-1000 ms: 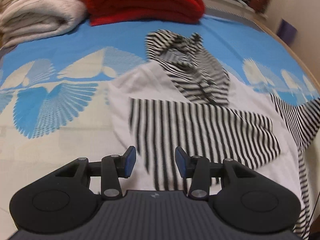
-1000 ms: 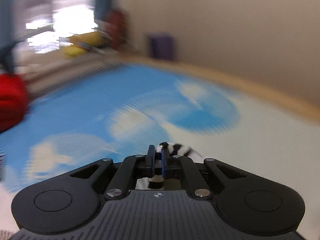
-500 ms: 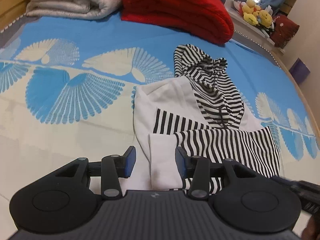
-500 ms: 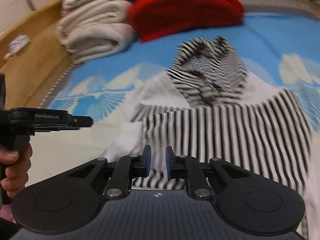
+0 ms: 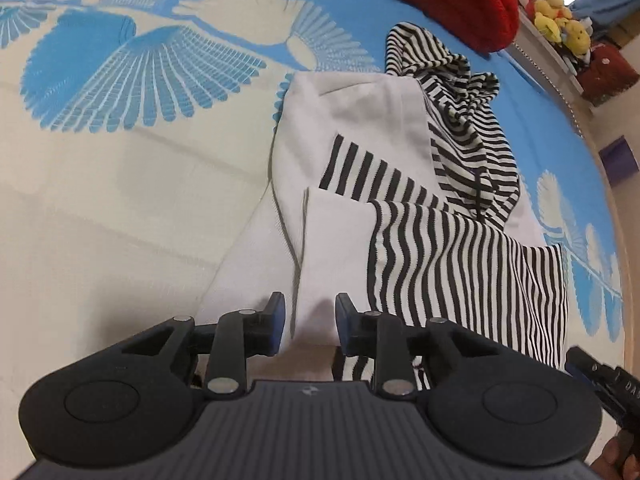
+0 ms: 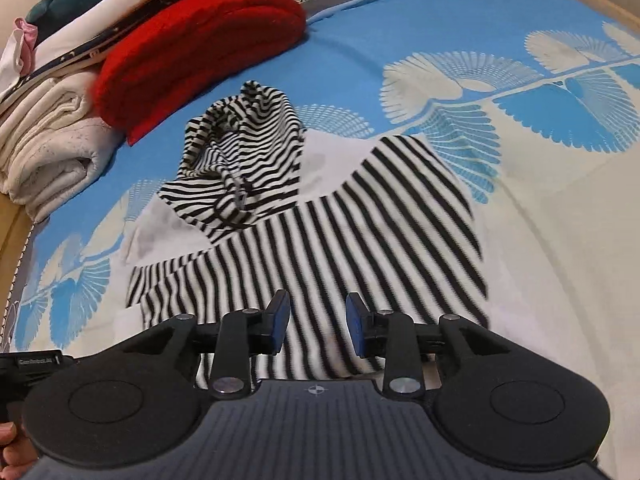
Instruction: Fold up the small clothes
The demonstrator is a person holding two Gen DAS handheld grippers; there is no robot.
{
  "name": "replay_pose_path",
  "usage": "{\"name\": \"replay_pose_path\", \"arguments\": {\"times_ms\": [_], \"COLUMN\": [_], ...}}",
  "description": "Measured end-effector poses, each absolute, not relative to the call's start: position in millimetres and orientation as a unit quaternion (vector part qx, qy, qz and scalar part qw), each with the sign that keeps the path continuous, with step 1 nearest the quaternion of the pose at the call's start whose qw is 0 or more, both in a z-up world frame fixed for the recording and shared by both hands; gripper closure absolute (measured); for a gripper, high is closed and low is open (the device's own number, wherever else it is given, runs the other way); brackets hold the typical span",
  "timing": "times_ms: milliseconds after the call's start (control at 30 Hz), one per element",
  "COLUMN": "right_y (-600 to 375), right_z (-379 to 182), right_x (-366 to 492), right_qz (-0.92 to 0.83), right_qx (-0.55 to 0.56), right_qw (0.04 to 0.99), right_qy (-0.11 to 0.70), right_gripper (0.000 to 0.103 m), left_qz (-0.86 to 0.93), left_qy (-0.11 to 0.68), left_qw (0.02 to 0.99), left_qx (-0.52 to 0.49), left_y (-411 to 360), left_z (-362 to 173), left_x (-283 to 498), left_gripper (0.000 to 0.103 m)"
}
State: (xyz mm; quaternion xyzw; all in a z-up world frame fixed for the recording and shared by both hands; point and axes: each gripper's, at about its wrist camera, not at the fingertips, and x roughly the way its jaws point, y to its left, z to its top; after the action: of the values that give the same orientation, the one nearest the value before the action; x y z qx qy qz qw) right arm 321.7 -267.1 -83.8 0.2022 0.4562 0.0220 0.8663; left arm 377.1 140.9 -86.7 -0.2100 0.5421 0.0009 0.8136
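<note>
Left wrist view gives me the left tool (image 5: 308, 316), its jaws narrow and just closing, straddling a white fold of the hooded top (image 5: 356, 148) without clearly pinching it. Plush toys (image 5: 560, 20) show at 1 o'clock only here. From the right wrist view I see my right tool (image 6: 318, 318), jaws moderately apart and just opening, empty above the striped sleeve (image 6: 360, 232). This view alone shows cream blankets (image 6: 52, 160) at 9 o'clock, beside the red blanket (image 6: 192, 40) on the bed (image 6: 540, 240).
</note>
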Motion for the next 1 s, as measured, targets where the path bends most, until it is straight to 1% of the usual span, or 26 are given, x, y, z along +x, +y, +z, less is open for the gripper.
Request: {"name": "replay_pose_path", "arguments": {"times_ms": [200, 267, 300, 367, 500, 533, 600, 667, 700, 800, 833, 867, 900, 933, 1000], "right_y": [-275, -278, -280, -281, -283, -284, -286, -289, -290, -296, -299, -303, -307, -309, -307], "right_z": [-97, -97, -98, -99, -102, -103, -104, -107, -109, -121, -126, -130, -134, -135, -132], "right_x": [332, 333, 334, 336, 336, 337, 336, 335, 335, 335, 335, 335, 335, 334, 334], "right_qz": [0.012, 0.009, 0.006, -0.001, -0.017, -0.021, -0.027, -0.034, -0.038, -0.068, -0.081, -0.089, -0.092, -0.094, -0.099], "right_qx": [0.199, 0.204, 0.206, 0.207, 0.204, 0.205, 0.208, 0.212, 0.215, 0.209, 0.208, 0.215, 0.228, 0.233, 0.224], "right_qw": [0.857, 0.855, 0.854, 0.852, 0.85, 0.849, 0.848, 0.845, 0.842, 0.828, 0.822, 0.816, 0.809, 0.806, 0.809], "right_qy": [0.476, 0.477, 0.478, 0.48, 0.485, 0.486, 0.487, 0.489, 0.493, 0.516, 0.523, 0.529, 0.534, 0.537, 0.534], "right_gripper": [0.07, 0.07, 0.07, 0.07, 0.07, 0.07, 0.07, 0.07, 0.07, 0.07, 0.073, 0.073, 0.073, 0.074, 0.073], "left_qz": [0.001, -0.004, -0.007, -0.014, -0.018, -0.01, 0.015, 0.02, 0.024, 0.032, 0.024, 0.005, -0.009, -0.022, -0.027], "left_qy": [0.557, 0.555, 0.552, 0.531, 0.472, 0.469, 0.483, 0.517, 0.519, 0.487, 0.479, 0.479, 0.484, 0.494, 0.521], "left_qw": [0.807, 0.813, 0.818, 0.834, 0.868, 0.87, 0.863, 0.843, 0.843, 0.867, 0.872, 0.872, 0.869, 0.863, 0.848], "left_qx": [-0.196, -0.174, -0.164, -0.149, -0.153, -0.149, -0.148, -0.149, -0.14, -0.098, -0.096, -0.101, -0.103, -0.102, -0.098], "left_y": [132, 126, 124, 123, 130, 132, 137, 137, 135, 128, 125, 122, 119, 114, 109], "left_z": [-103, -102, -98, -82, -32, -27, -30, -43, -44, -34, -31, -32, -35, -41, -60], "left_x": [384, 384, 383, 380, 364, 360, 352, 353, 353, 352, 352, 354, 357, 358, 361], "left_gripper": [0.074, 0.085, 0.101, 0.1, 0.101, 0.101, 0.101, 0.1, 0.1, 0.096, 0.095, 0.094, 0.089, 0.087, 0.087]}}
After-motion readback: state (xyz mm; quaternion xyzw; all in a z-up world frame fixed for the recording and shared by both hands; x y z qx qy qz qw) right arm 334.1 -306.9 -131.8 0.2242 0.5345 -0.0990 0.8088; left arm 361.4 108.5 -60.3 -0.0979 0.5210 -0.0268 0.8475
